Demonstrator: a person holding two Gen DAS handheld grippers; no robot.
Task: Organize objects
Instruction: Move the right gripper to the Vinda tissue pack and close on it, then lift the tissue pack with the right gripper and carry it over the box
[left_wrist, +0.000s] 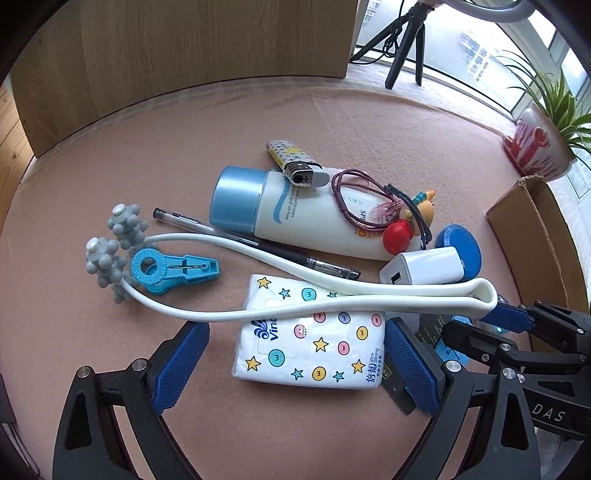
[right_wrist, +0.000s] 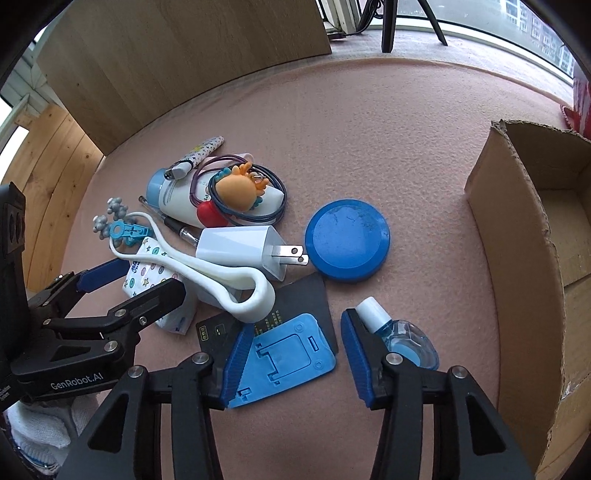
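My left claw (left_wrist: 295, 365) gapes, straddling the tissue pack (left_wrist: 310, 339) untouched, its long axis crosswise. My right claw (right_wrist: 291, 354), half-open and empty, brackets the blue stand (right_wrist: 284, 354).

A pink felt-like surface (left_wrist: 332, 122) fills the frame; a wood panel (left_wrist: 184, 48) stands upper left, daylit windows (left_wrist: 480, 48) upper right.

Between the left fingers, a white tissue pack (left_wrist: 310, 339) is showing coloured stars and dots; between the right fingers, a light-blue stand (right_wrist: 284, 354) is overlapping a black card (right_wrist: 295, 299).
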